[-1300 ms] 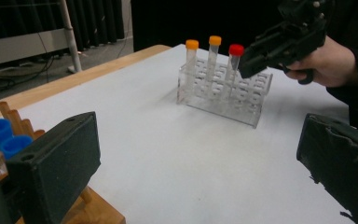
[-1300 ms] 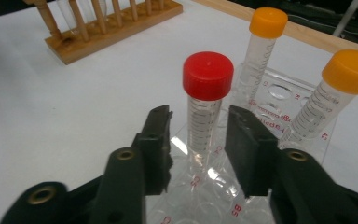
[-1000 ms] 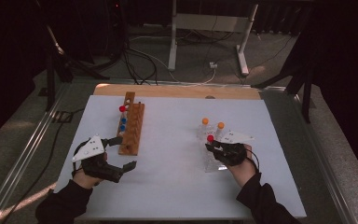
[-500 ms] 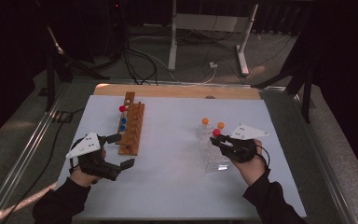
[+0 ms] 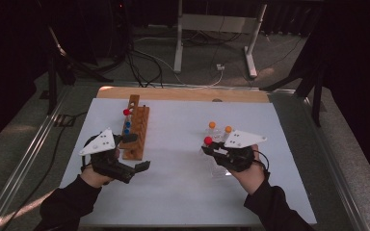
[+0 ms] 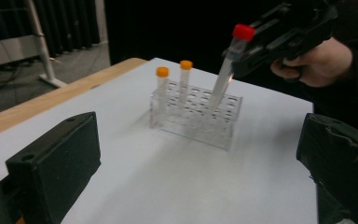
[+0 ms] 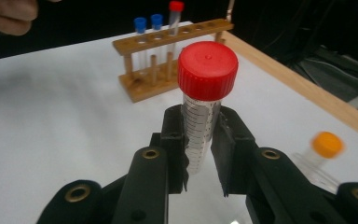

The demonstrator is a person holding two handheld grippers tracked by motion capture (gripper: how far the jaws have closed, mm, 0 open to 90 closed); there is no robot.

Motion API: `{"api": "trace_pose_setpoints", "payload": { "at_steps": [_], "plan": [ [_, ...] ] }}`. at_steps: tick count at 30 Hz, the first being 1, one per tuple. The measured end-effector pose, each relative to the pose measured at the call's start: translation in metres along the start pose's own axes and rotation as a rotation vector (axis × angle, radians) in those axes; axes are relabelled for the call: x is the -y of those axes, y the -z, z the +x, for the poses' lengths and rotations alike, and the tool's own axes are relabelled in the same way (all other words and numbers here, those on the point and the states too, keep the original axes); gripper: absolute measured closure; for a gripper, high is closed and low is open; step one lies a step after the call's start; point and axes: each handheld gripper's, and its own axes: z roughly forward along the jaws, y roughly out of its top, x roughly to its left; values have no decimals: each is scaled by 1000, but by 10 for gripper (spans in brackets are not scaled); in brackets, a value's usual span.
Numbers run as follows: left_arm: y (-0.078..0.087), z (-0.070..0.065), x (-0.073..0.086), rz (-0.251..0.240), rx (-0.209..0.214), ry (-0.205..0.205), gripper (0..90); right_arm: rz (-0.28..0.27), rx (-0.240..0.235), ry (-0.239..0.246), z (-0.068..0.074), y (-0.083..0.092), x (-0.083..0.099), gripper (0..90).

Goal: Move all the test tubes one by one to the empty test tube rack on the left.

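Gripping clear ribbed-cap red-capped tube (image 7: 200,107) w/ right hand-held gripper (image 7: 199,154).

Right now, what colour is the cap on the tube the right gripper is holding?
Red. The cap on the tube shows best in the right gripper view.

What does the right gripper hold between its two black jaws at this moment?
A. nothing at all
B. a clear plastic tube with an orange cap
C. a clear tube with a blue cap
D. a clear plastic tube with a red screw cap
D: in the right gripper view the right gripper is clamped on the clear plastic tube with a red screw cap, lifted above the clear plastic rack.
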Motion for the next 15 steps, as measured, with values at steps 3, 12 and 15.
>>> {"api": "trace_pose_setpoints", "payload": {
  "at_steps": [3, 12, 15],
  "plan": [
    [-7, -3, -4, 4, 16, -4, 6, 8, -26, 8, 5, -7, 0, 751],
    [-31, -11, -9, 11, 53, -21, 17, 21, -77, 21, 19, -21, -1, 751],
    [-40, -15, -10, 17, 74, -30, 44, 24, -94, 26, 23, -25, -1, 751]
  ]
}}
